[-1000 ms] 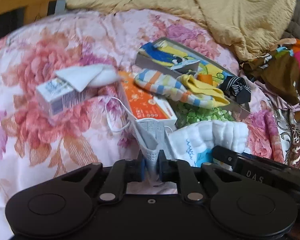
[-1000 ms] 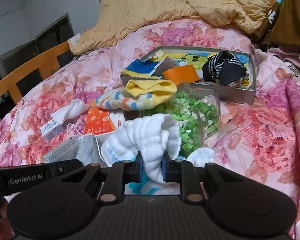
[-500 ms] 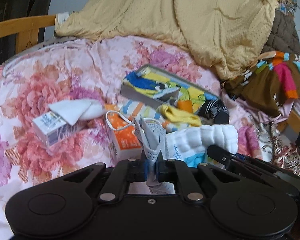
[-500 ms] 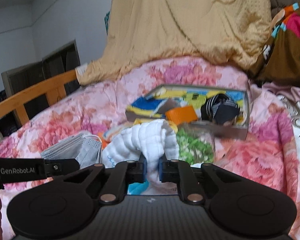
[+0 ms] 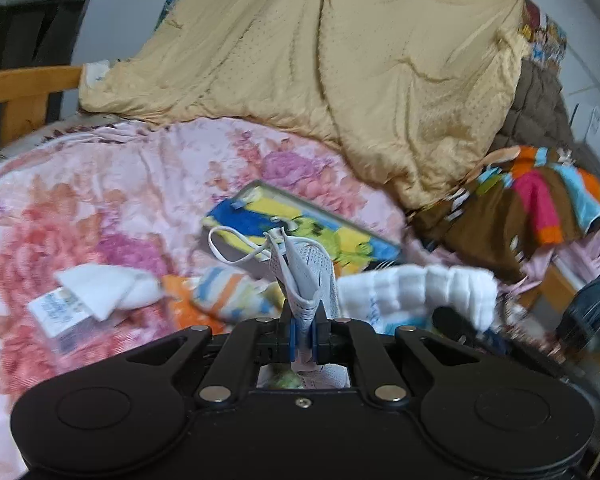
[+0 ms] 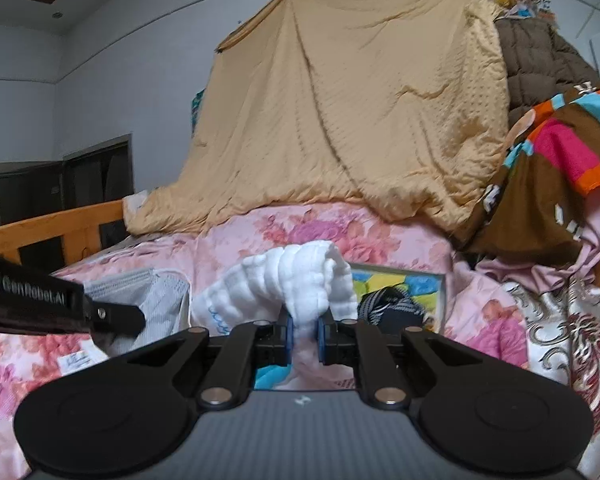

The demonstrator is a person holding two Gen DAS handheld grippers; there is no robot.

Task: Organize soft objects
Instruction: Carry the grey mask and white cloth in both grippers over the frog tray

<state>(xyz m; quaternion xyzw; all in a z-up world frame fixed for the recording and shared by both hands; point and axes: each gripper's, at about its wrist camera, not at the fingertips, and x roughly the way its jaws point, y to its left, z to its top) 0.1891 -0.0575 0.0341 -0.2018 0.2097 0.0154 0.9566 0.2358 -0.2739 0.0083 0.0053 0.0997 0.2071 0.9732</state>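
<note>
My left gripper [image 5: 304, 320] is shut on a folded grey-white face mask [image 5: 310, 276], held above the bed with its white ear loop dangling to the left. My right gripper [image 6: 303, 330] is shut on a white quilted cloth [image 6: 300, 280], which is bunched and raised over the bedding. The same cloth [image 5: 416, 284] shows to the right in the left wrist view. In the right wrist view the mask [image 6: 152, 300] hangs at the left from the other gripper's finger [image 6: 112, 316]. A shallow cartoon-printed box [image 5: 300, 216] lies behind, holding a black striped item [image 6: 392, 304].
A striped sock [image 5: 228, 296], a small carton [image 5: 56, 312] and a white cloth [image 5: 104, 288] lie on the floral bedspread [image 5: 100, 200]. A yellow quilt [image 6: 360, 120] is piled behind, colourful clothing [image 5: 540, 208] lies right, and a wooden bed rail [image 6: 60, 224] runs along the left.
Both grippers have risen and tilted upward, lifting the mask and the white cloth off the bed. The box and socks now sit lower and farther off in both views.
</note>
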